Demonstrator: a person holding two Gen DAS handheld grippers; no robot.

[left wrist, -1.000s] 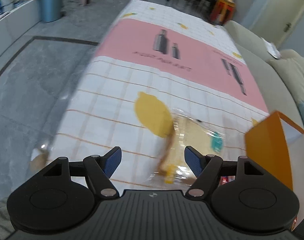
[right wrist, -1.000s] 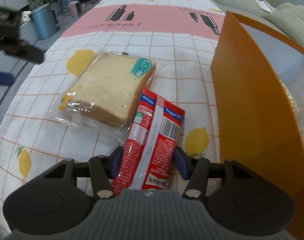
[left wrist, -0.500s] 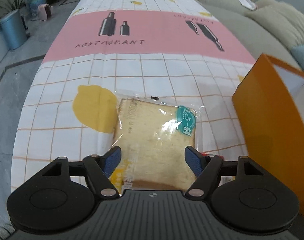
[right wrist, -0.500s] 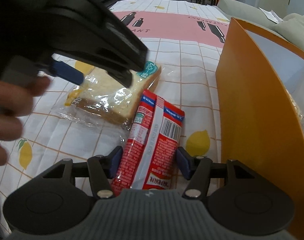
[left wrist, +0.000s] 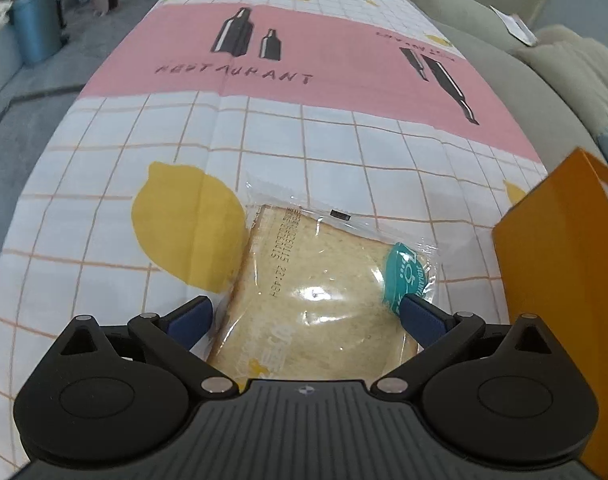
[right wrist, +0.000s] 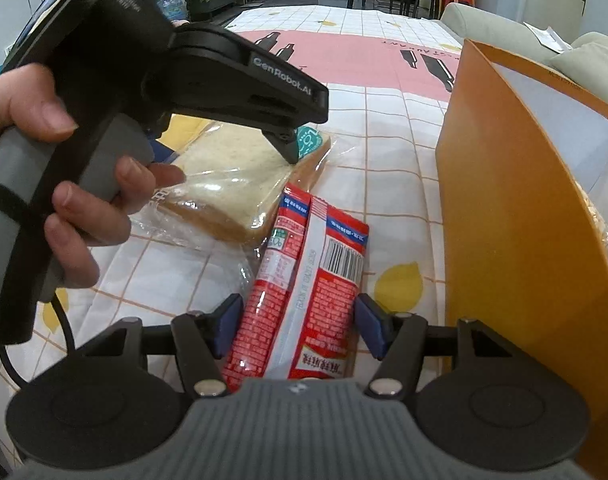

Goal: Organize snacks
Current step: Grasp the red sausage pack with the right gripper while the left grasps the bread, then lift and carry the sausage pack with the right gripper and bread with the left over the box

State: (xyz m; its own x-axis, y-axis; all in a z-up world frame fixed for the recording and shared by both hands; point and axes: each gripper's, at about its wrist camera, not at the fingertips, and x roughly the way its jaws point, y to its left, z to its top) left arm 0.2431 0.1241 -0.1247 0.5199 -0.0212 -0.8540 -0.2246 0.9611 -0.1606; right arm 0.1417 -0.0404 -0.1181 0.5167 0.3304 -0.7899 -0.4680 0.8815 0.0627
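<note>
A slice of bread in a clear wrapper (left wrist: 320, 288) lies on the checked tablecloth (left wrist: 103, 184). My left gripper (left wrist: 304, 322) is open with a finger on each side of the bread, low over it. The bread also shows in the right wrist view (right wrist: 227, 176), under the left gripper's body. A red snack packet (right wrist: 304, 292) lies beside the bread. My right gripper (right wrist: 293, 326) is open around the packet's near end; the jaws stand just clear of its sides. An orange box (right wrist: 516, 216) stands to the right.
The orange box also shows at the right edge of the left wrist view (left wrist: 564, 264). A grey sofa (left wrist: 504, 52) runs along the table's far right side. A blue bin (left wrist: 37, 26) stands on the floor to the left. The table edge drops off at the left.
My left gripper swung in from the table's left edge and came down over the bread, fingers now either side of it. My right gripper stayed around the red packet.
</note>
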